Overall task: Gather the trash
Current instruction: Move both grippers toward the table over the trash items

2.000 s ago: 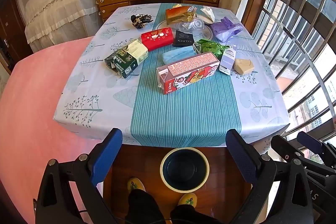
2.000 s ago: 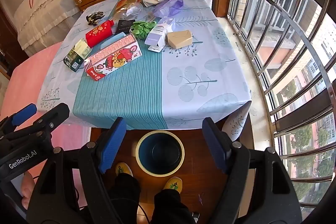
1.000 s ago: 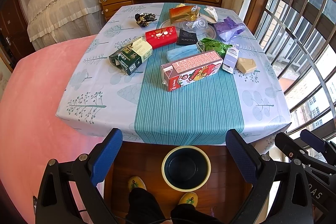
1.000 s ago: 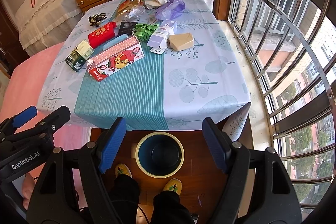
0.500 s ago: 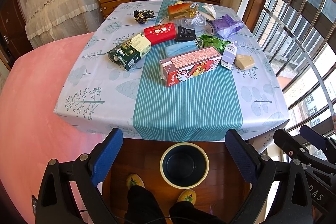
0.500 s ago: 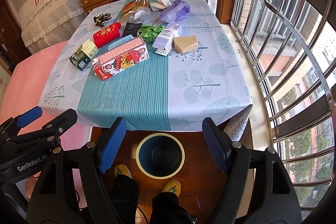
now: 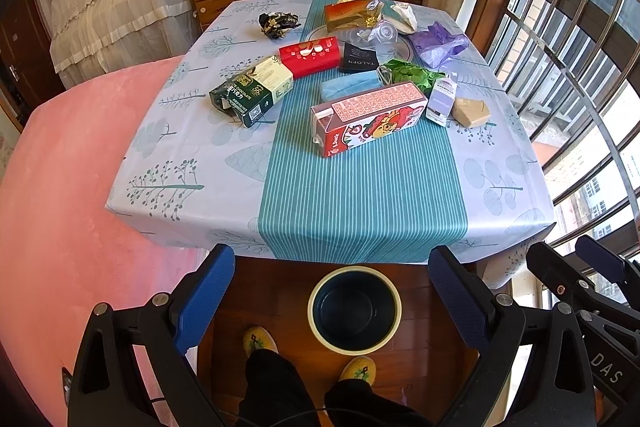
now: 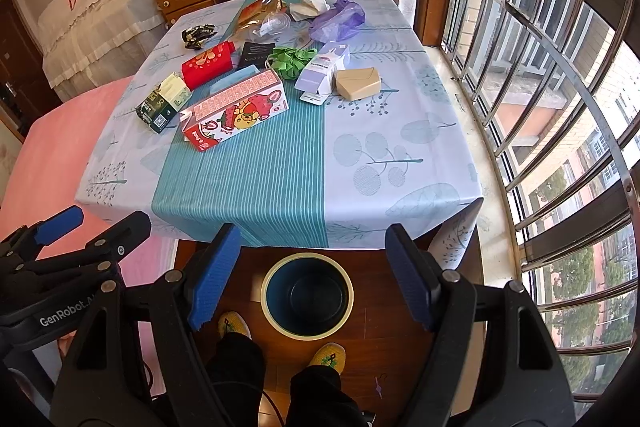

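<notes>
My left claw (image 7: 331, 287) and right claw (image 8: 312, 269) both gape wide and empty above the bin (image 7: 355, 308), short of the littered table (image 7: 360, 187).

1. The bin (image 7: 355, 309) stands on the floor before the table (image 7: 200, 163).
2. On the table, the carton (image 7: 368, 119) lies nearest the bin.
3. The mask (image 7: 348, 87) lies just behind the carton.

left claw (image 7: 331, 291) open above bin (image 7: 355, 309); table (image 7: 360, 195) littered.
</notes>
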The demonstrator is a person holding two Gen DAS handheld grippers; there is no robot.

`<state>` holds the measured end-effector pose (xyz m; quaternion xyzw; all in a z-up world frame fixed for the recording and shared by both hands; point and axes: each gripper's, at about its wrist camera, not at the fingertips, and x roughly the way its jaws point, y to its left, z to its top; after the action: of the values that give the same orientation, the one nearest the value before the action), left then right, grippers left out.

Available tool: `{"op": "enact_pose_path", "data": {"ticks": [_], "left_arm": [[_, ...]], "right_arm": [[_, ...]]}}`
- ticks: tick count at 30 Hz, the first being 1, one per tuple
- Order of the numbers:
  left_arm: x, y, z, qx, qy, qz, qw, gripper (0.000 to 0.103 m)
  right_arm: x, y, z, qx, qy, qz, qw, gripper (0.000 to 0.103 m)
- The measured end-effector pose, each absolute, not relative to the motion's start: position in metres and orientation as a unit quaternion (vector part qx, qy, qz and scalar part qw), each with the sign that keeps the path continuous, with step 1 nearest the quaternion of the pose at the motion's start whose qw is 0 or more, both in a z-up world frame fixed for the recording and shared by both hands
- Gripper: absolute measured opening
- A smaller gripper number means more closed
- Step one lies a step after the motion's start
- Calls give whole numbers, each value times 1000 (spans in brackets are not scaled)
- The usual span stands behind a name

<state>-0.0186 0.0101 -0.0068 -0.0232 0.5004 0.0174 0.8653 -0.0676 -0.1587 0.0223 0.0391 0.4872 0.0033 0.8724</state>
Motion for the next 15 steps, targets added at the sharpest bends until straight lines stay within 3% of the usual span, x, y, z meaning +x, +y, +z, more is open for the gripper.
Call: {"op": "enact_pose_path", "data": {"ticks": [15], "left_arm": [[-5,18,-5,-21,506,8,862,99]], "right_arm": [[-61,-148,19,51,496,-5,867,73]]}}
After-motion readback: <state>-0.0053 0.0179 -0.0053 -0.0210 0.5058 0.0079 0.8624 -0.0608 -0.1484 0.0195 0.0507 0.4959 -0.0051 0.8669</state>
